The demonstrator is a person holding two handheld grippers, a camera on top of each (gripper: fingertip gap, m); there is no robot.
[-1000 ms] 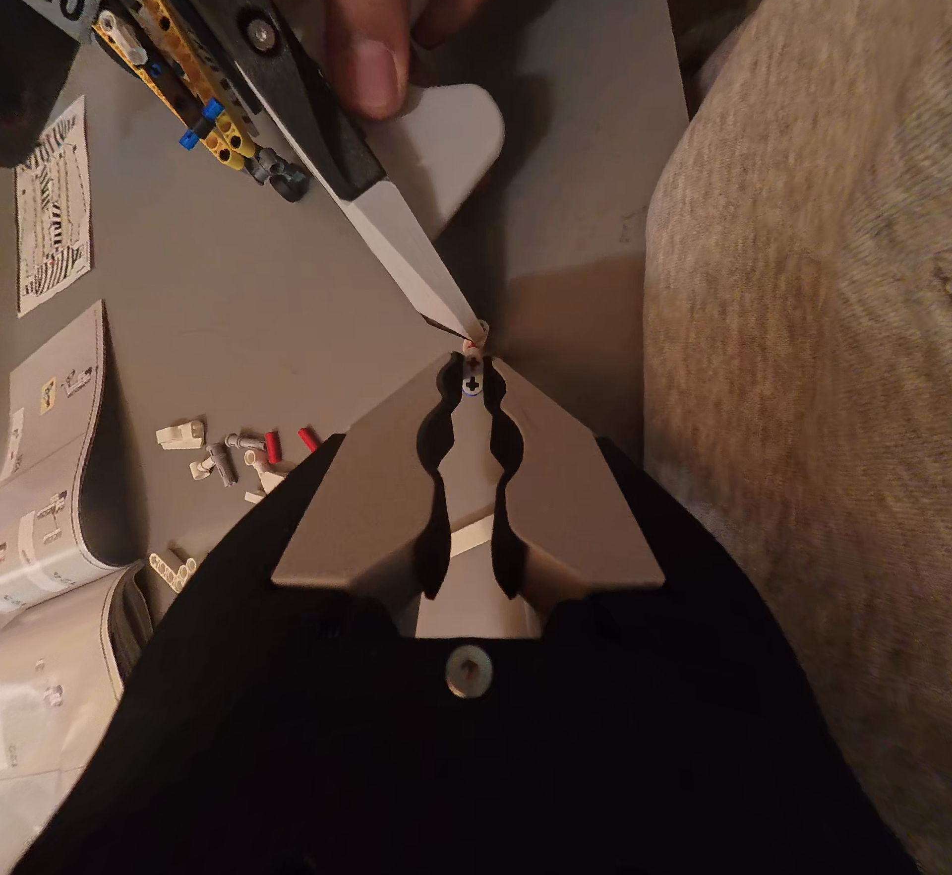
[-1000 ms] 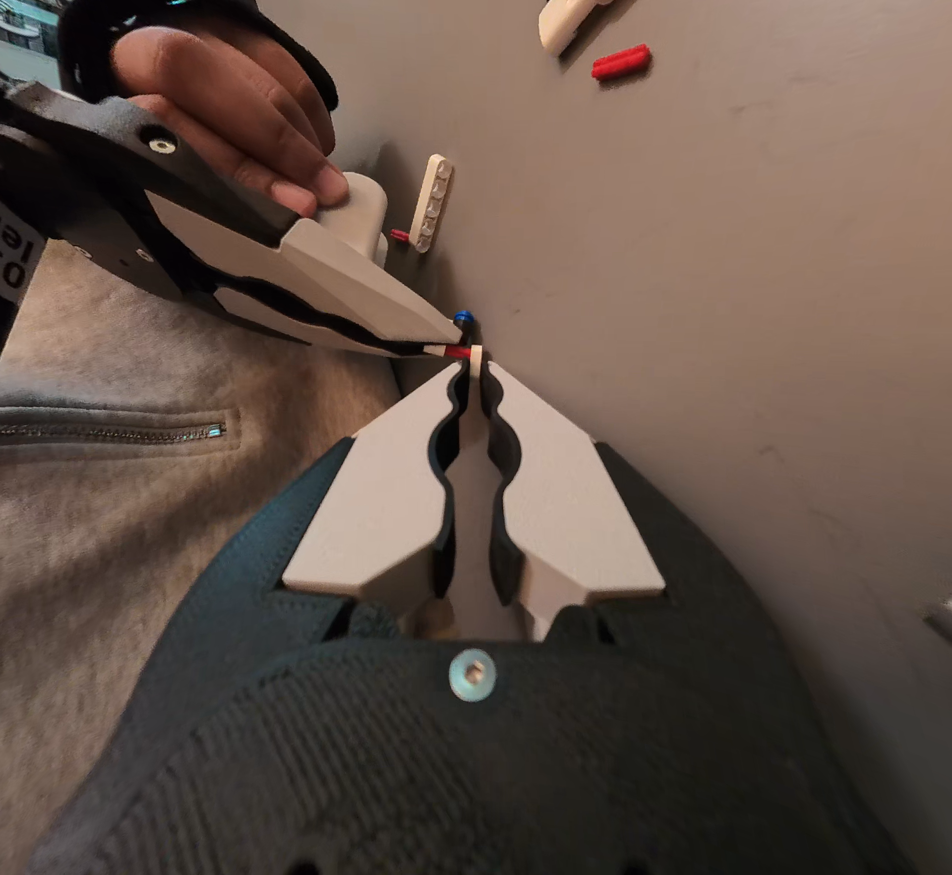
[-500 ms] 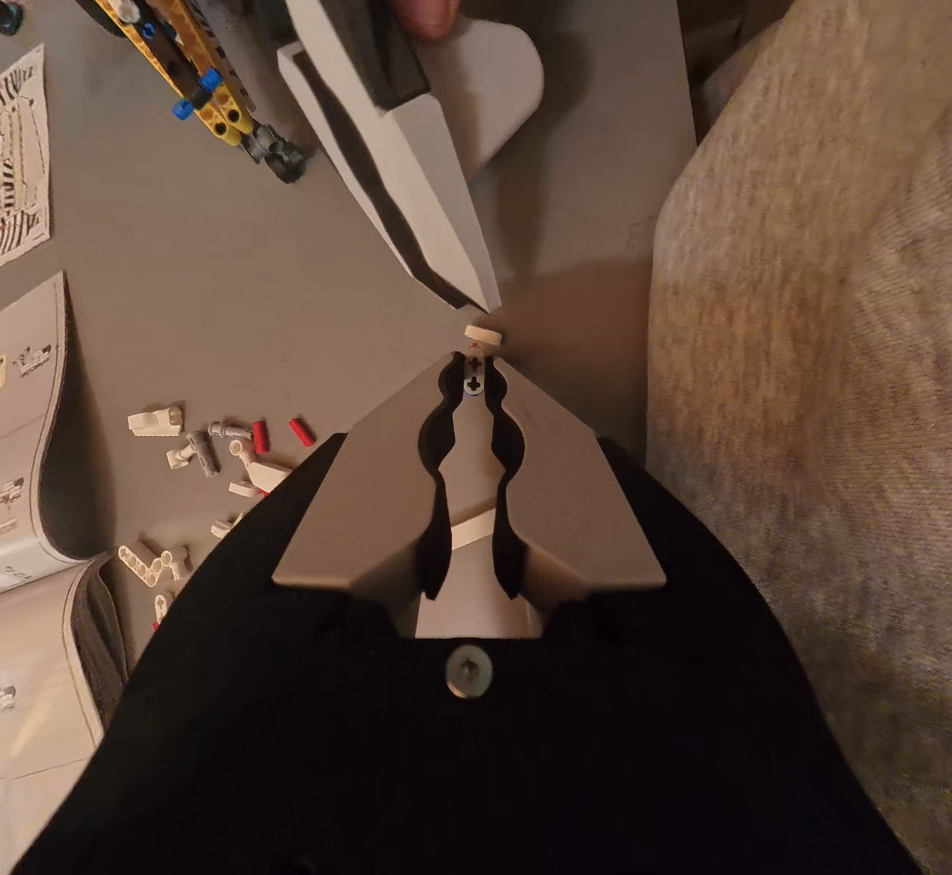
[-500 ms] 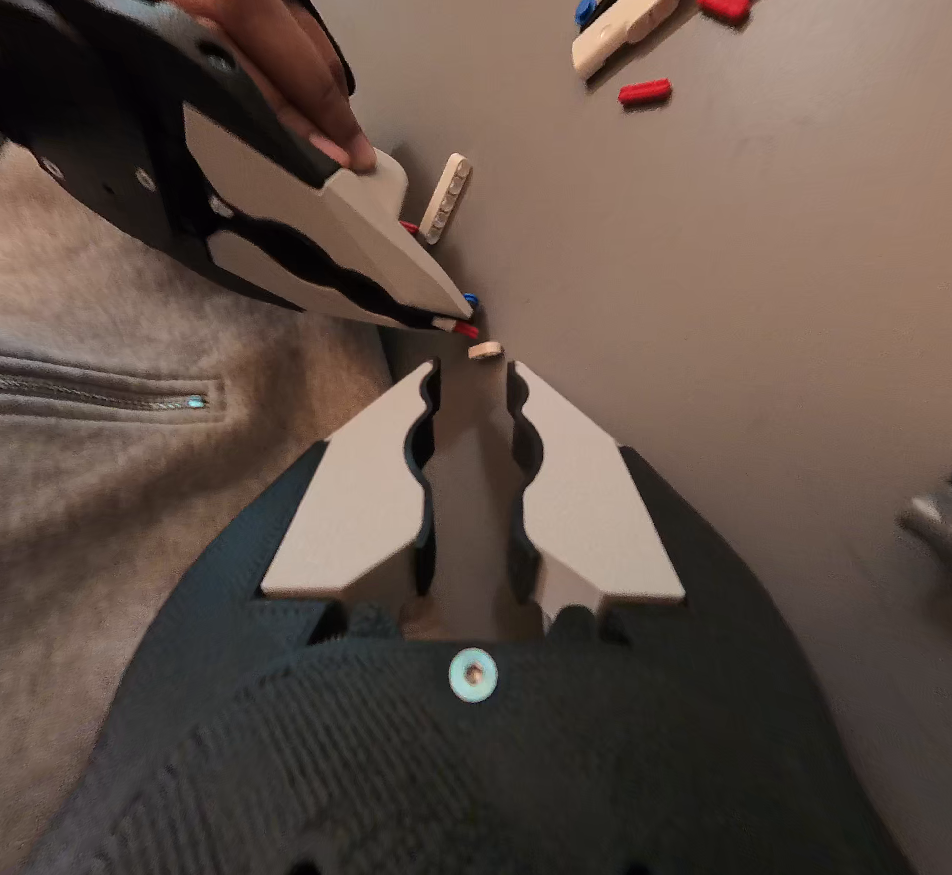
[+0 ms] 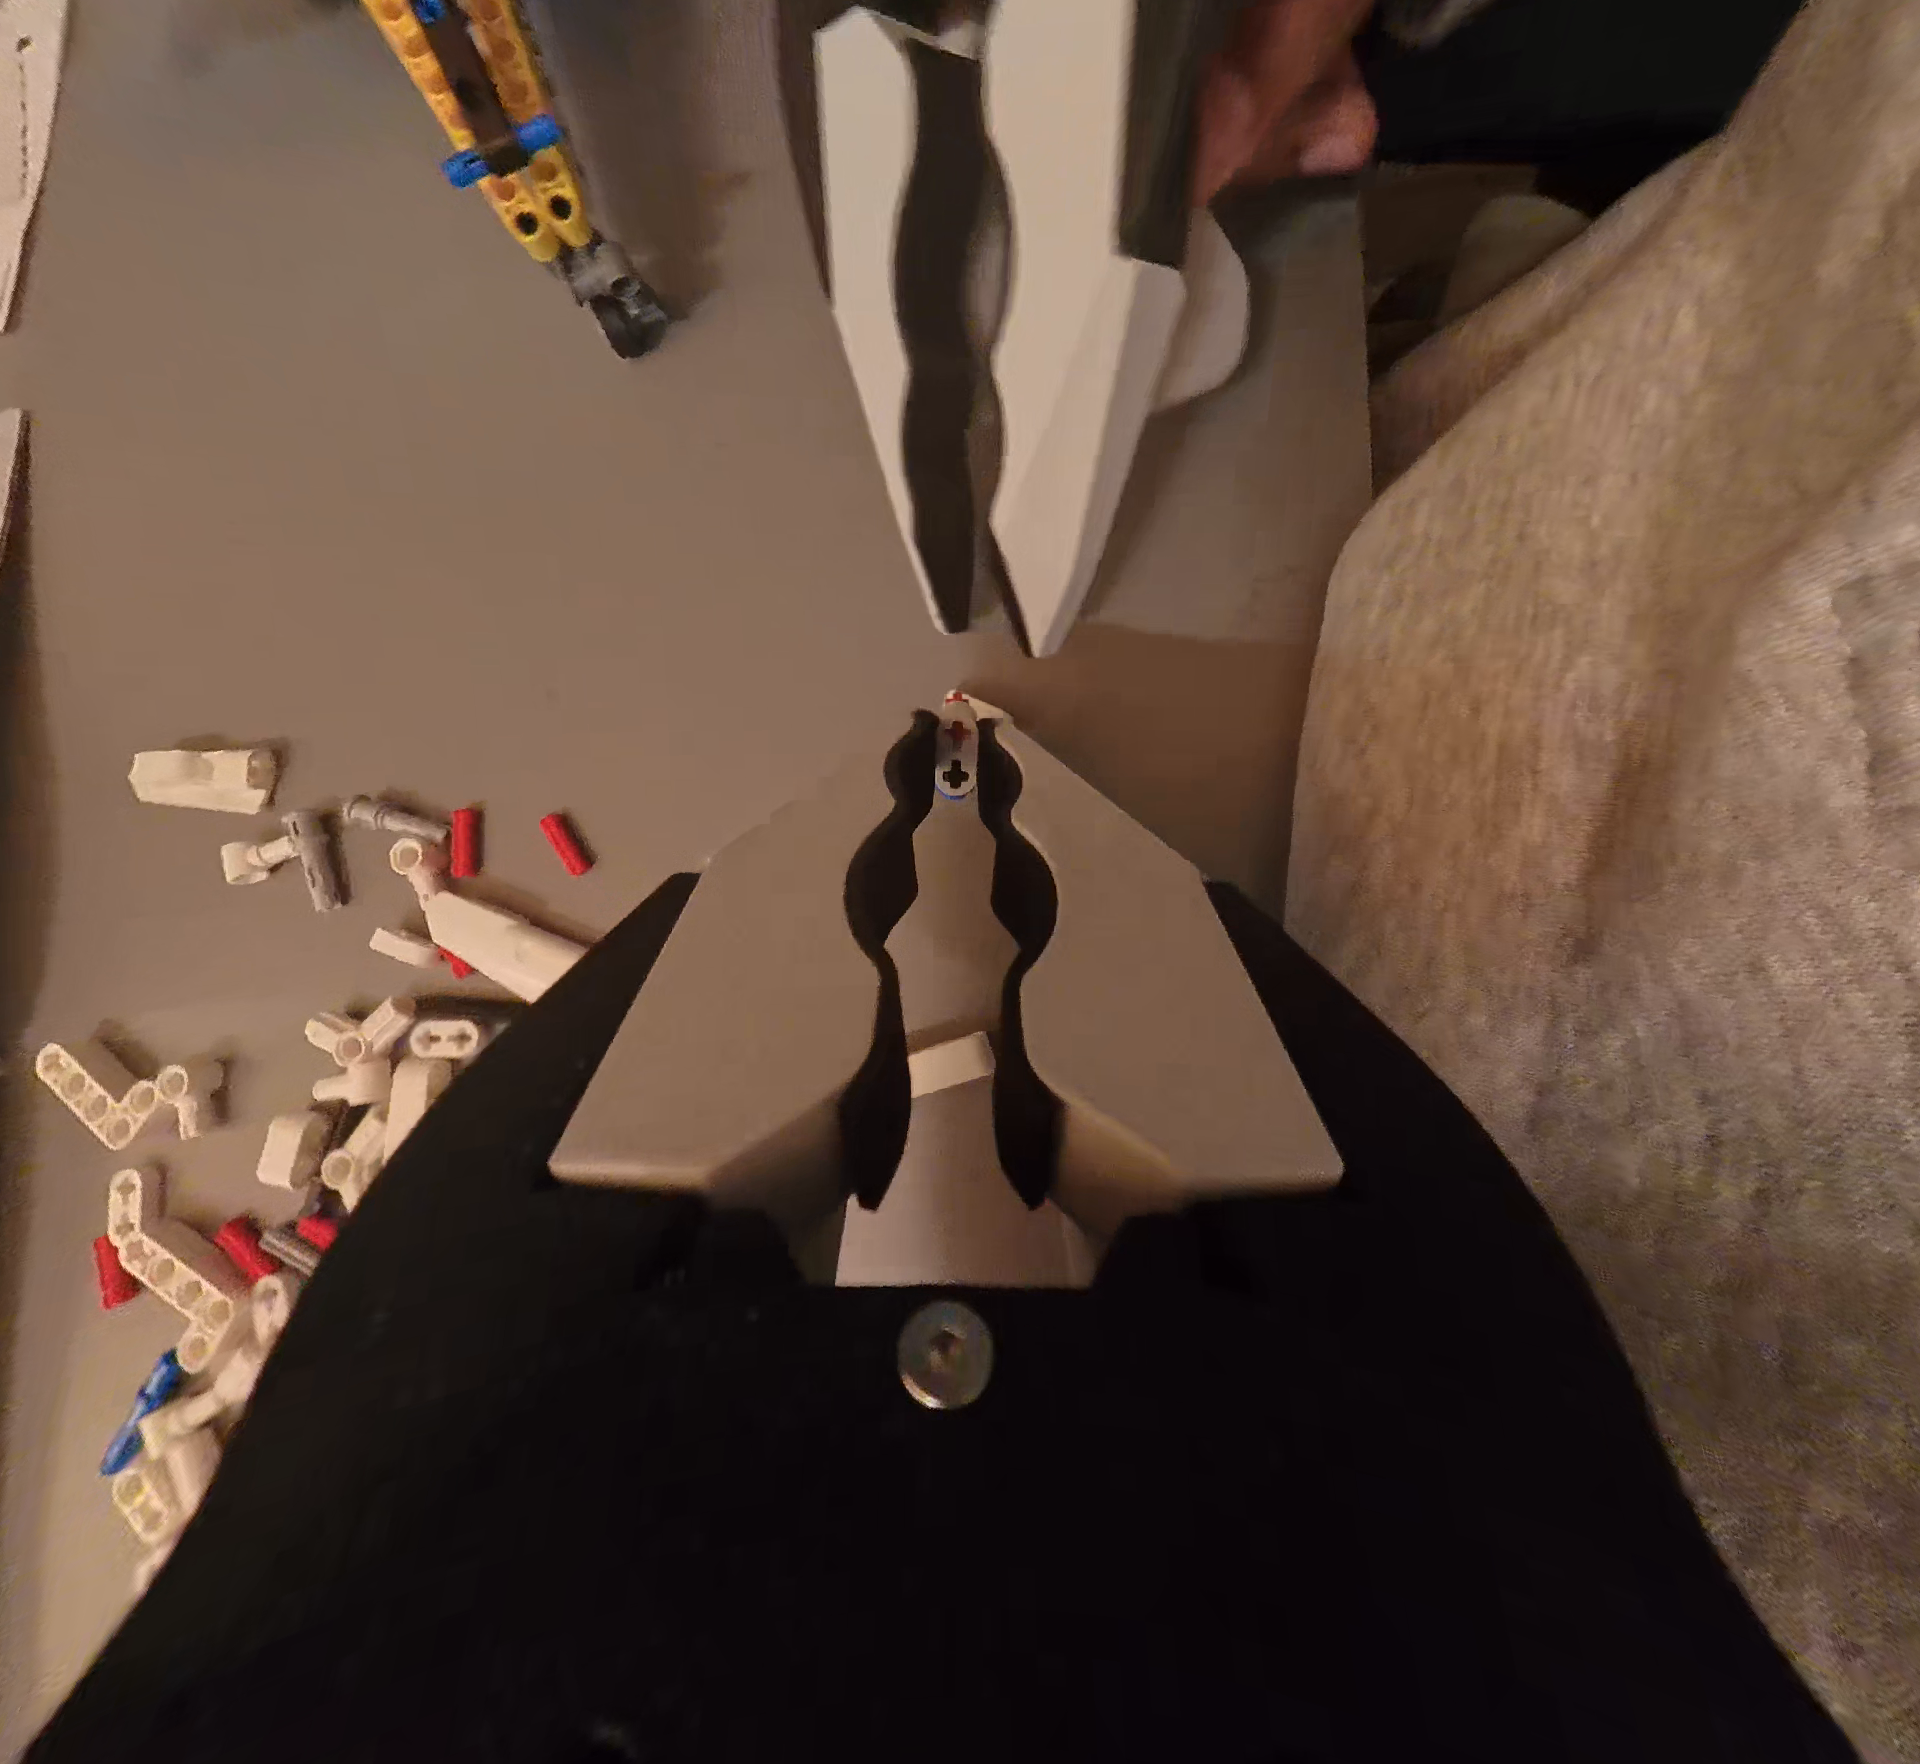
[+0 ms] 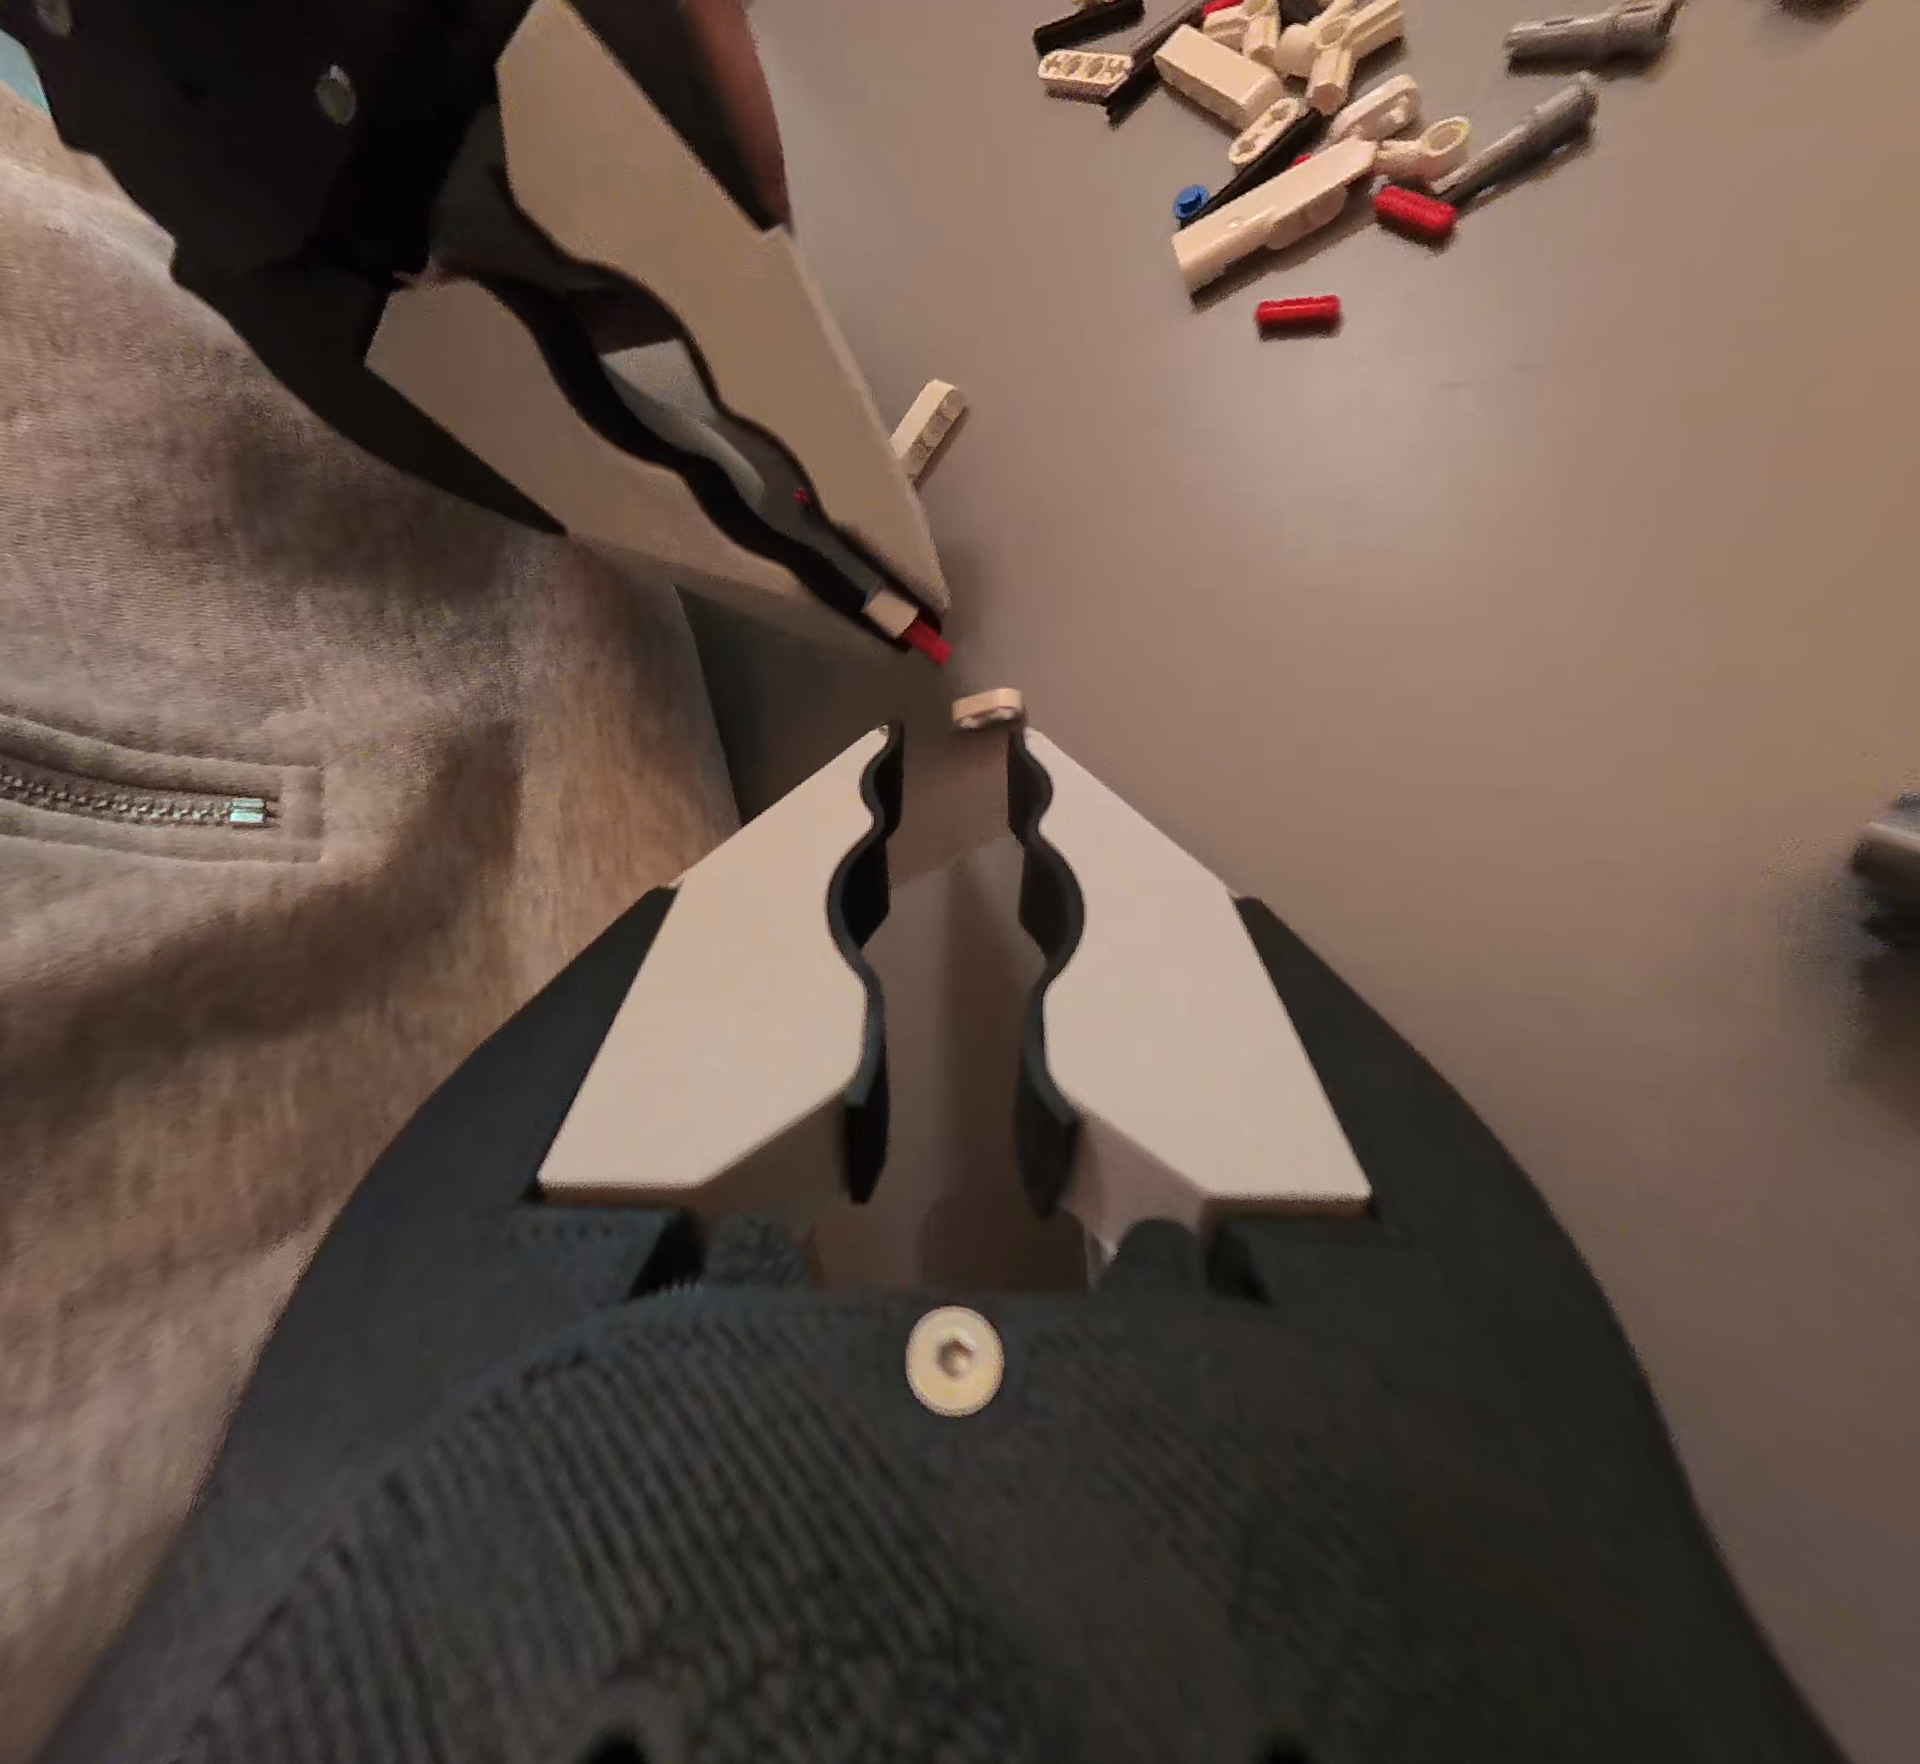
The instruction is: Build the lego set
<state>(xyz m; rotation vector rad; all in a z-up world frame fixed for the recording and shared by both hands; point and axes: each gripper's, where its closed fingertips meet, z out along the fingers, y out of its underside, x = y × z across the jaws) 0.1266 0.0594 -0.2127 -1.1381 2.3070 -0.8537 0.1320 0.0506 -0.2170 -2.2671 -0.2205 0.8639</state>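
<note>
White beam [image 5: 956, 760] clenched in left tongs [image 5: 954, 746] near table edge [image 5: 1335, 634]; right tongs [image 6: 954, 746] released.

Nothing readable anywhere, just a printed paper sheet [image 5: 26, 125] cut off at the counter's [image 5: 416, 519] left edge with marks too blurry to make out, and no lettering on the loose lego pieces [image 6: 1268, 83].

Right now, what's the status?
Left gripper shut on small white piece with red pin. Right gripper open, empty. Tiny white piece loose just beyond it.
</note>
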